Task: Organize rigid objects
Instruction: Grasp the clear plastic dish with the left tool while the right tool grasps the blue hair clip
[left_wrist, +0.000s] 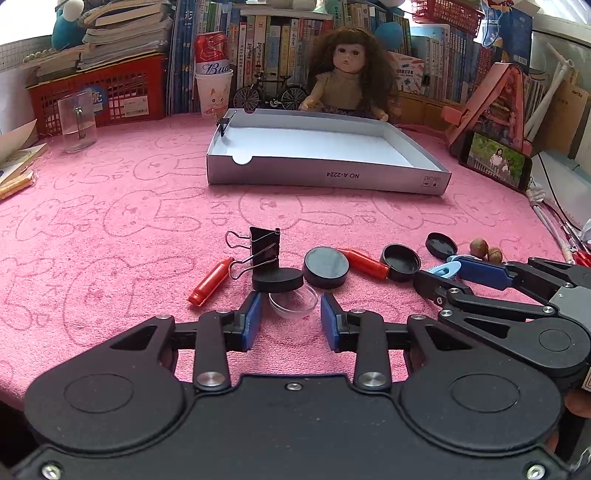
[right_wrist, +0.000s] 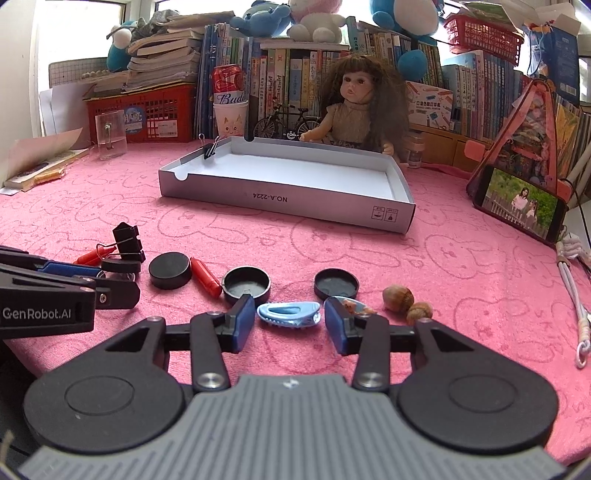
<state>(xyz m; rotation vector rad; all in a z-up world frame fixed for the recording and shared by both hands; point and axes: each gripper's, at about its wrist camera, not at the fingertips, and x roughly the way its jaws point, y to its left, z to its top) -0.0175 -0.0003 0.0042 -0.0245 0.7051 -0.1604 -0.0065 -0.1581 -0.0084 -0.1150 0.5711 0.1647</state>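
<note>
In the left wrist view my left gripper (left_wrist: 291, 314) is shut on a small clear dish (left_wrist: 293, 304) lying on the pink cloth. A black disc (left_wrist: 277, 280) leans on the dish's far rim. Beyond it stands a black binder clip (left_wrist: 264, 245), with a red pen cap (left_wrist: 210, 284) to its left. In the right wrist view my right gripper (right_wrist: 288, 323) is open, and a light blue hair clip (right_wrist: 288, 314) lies between its blue pads with a small gap on each side. Black lids (right_wrist: 246, 286) (right_wrist: 336, 283), another red cap (right_wrist: 205, 277) and two hazelnuts (right_wrist: 398, 298) lie around it.
A shallow white box (right_wrist: 284, 201) sits mid-table with a small binder clip (right_wrist: 209, 147) on its left rim. Behind it are a doll (right_wrist: 354, 110), a glass mug (right_wrist: 110, 134), a red basket and books. A phone (right_wrist: 521, 203) and white cords (right_wrist: 572, 291) lie at the right.
</note>
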